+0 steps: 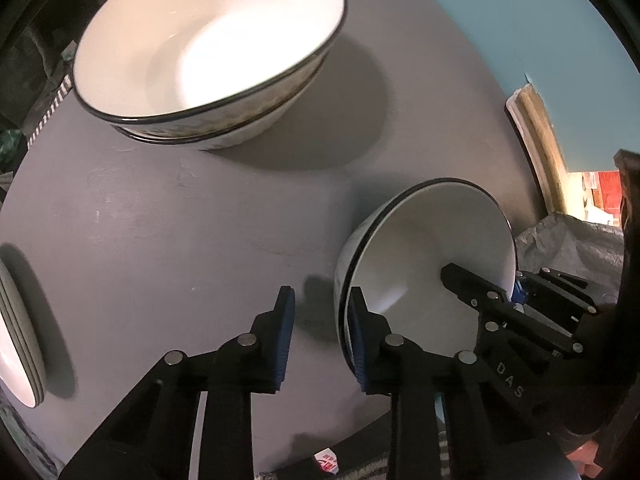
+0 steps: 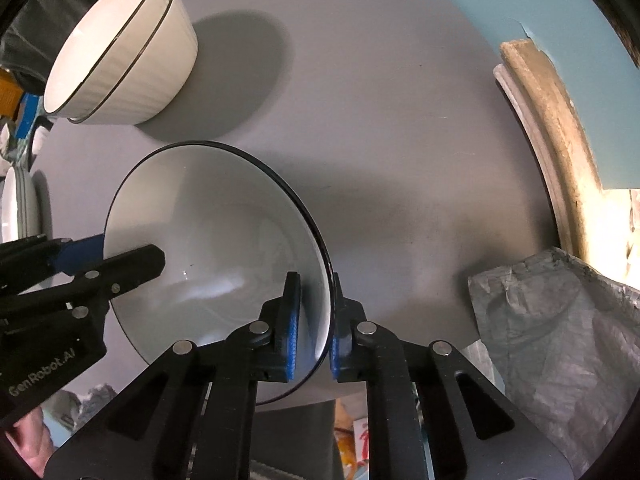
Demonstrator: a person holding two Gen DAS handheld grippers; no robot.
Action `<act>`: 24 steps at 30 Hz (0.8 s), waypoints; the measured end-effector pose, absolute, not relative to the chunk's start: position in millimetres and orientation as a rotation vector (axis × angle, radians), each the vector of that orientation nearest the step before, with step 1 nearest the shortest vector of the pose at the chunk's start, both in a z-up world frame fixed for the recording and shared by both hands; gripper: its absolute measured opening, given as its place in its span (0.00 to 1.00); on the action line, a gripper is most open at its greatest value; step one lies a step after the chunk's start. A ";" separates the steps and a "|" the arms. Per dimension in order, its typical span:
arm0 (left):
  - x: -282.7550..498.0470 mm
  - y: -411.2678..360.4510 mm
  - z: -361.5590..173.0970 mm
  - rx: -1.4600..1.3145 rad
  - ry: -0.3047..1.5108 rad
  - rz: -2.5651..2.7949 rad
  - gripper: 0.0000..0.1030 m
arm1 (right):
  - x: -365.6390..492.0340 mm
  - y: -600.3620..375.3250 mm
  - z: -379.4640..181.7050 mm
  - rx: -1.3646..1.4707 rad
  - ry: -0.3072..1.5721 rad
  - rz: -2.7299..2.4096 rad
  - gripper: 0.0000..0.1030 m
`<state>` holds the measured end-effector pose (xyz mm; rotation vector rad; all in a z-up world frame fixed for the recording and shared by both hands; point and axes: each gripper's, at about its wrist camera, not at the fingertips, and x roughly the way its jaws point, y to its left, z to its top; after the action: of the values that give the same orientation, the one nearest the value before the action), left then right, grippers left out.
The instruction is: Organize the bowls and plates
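Observation:
A white bowl [image 1: 420, 240] with a thin dark rim sits near the front of the round grey table [image 1: 160, 220], nested in a second one like it. In the right wrist view the same bowl [image 2: 208, 216] fills the middle. My right gripper [image 2: 316, 284] is shut on its right rim, one blue pad inside and one outside. That right gripper [image 1: 484, 280] shows at the bowl's far side in the left wrist view. My left gripper [image 1: 320, 300] straddles the opposite rim, open. Bare table shows between its outer pad [image 1: 286, 336] and the bowl's wall.
A stack of wide white bowls [image 1: 208, 52] stands at the back. Two ribbed white bowls [image 2: 120, 52] are nested at the upper left, and stacked plates [image 1: 16, 340] lie at the left edge. A crumpled grey bag [image 2: 560, 340] lies to the right, by a worn curved ledge [image 2: 552, 120].

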<state>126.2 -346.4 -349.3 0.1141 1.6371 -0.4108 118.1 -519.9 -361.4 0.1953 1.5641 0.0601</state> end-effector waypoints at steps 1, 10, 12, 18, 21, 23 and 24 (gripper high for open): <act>126.3 -348.6 -350.7 0.116 1.640 -0.414 0.21 | 118.7 -519.4 -361.8 0.201 1.565 0.061 0.11; 134.2 -351.6 -347.3 0.163 1.641 -0.443 0.12 | 117.8 -523.2 -361.7 0.229 1.569 0.069 0.08; 136.2 -352.2 -348.1 0.171 1.641 -0.440 0.11 | 127.6 -525.5 -367.4 0.236 1.574 0.070 0.08; 134.4 -353.7 -345.3 0.155 1.644 -0.430 0.10 | 138.5 -533.4 -361.5 0.234 1.583 0.077 0.07; 132.8 -363.0 -343.6 0.157 1.641 -0.425 0.10 | 143.6 -532.3 -360.0 0.232 1.591 0.082 0.07; 137.0 -361.1 -344.5 0.154 1.641 -0.423 0.10 | 146.5 -530.0 -355.7 0.217 1.598 0.082 0.07; 134.1 -361.2 -347.0 0.151 1.640 -0.422 0.10 | 148.5 -528.6 -352.5 0.206 1.600 0.081 0.07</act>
<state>134.1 -361.2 -347.0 0.1512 1.6403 -0.4217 148.5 -528.6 -352.5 0.2059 1.6004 0.0811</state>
